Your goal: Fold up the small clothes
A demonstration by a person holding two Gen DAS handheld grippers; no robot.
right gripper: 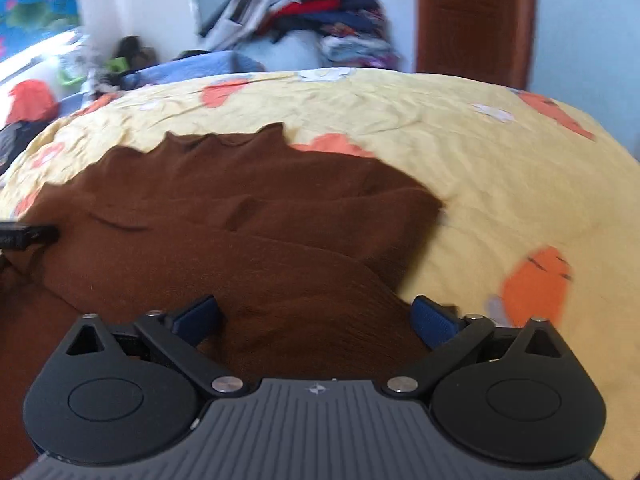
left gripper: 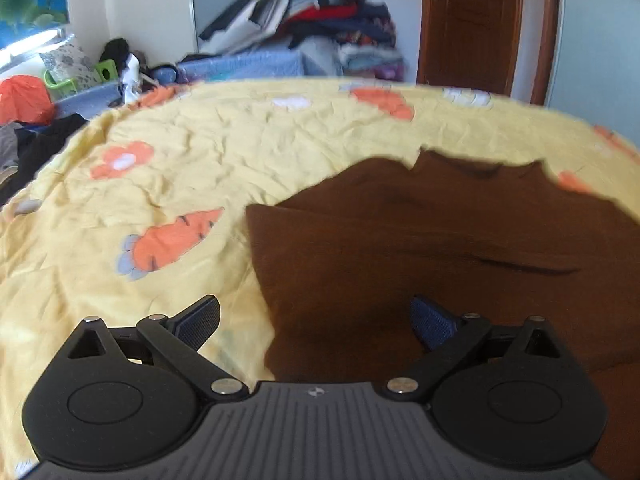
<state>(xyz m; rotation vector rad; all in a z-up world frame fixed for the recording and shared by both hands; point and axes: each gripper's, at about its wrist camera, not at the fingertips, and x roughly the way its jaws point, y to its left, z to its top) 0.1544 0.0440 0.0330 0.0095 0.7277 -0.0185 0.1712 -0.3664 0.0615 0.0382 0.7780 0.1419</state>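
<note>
A brown top (left gripper: 420, 240) lies on a bed with a yellow sheet (left gripper: 200, 152) that has orange carrots and flowers on it; the top is partly folded, with its wavy neck edge on the far side and both sleeves laid in over the body. The left hand-held gripper (left gripper: 316, 320) hangs over the near left edge of the top with its jaws spread wide and nothing held; one finger is over the yellow sheet and the other is over the brown cloth. The right hand-held gripper (right gripper: 316, 318) hangs over the near right part of the top (right gripper: 240, 220), also spread wide and holding nothing; brown cloth shows between its fingers, but the pads are not pressing on it. A dark tip at the left edge of the right view may be the other gripper, but it is too blurry to be sure. The next job looks like taking the near hem in both grippers and folding it up toward the neck; to do that well, each gripper should go down at its own corner, pinch all the layers there and not the sheet below, and close firmly; then both should lift together and move at the same speed, so the fold comes out straight and the sleeves stay tucked in. A big pile of clothes (left gripper: 312, 12) sits far behind the bed, next to a brown door (left gripper: 472, 20).
</note>
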